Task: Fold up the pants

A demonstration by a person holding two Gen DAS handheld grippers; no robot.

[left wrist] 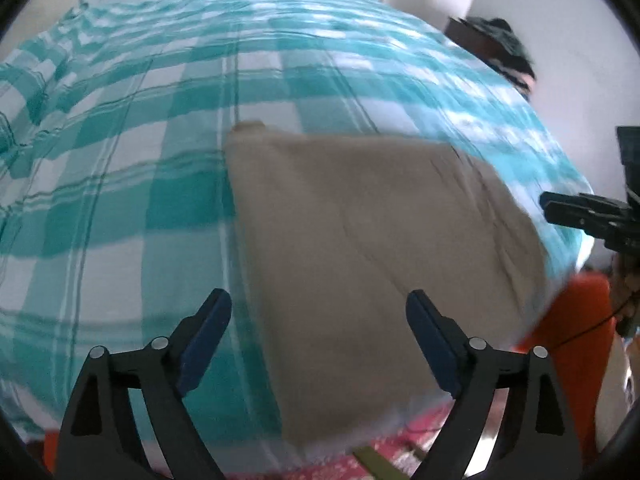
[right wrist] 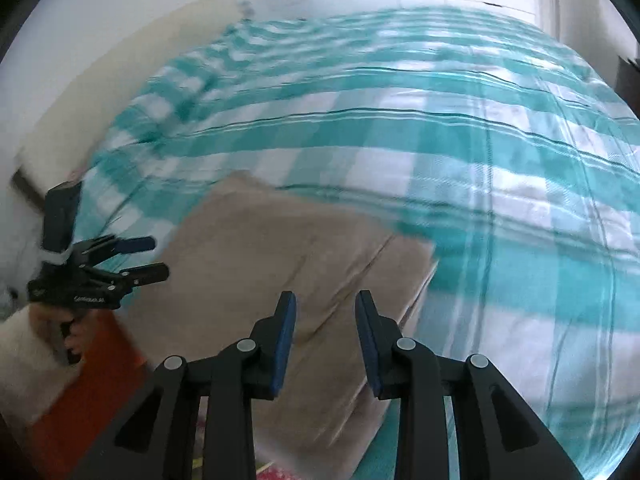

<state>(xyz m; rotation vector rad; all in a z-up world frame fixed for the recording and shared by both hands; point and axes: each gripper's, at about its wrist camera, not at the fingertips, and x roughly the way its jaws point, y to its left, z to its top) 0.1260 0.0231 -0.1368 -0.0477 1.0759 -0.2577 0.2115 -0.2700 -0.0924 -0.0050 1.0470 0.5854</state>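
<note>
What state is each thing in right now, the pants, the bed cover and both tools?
Beige fabric pants: folded into a flat rectangle, lying on the bed near its edge, held by neither tool.
Teal-and-white checked bed cover: spread out, lightly wrinkled, under the pants.
Left tool: jaws wide open, empty, above the pants.
Right tool: jaws partly open, empty, above the pants.

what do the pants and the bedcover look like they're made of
Pants: beige matte woven cloth, probably cotton; soft creases, flat folded edges. Bedcover: thin teal-and-white checked fabric, likely cotton; it ripples in fine wrinkles. Blur hides the weave on both.
</note>
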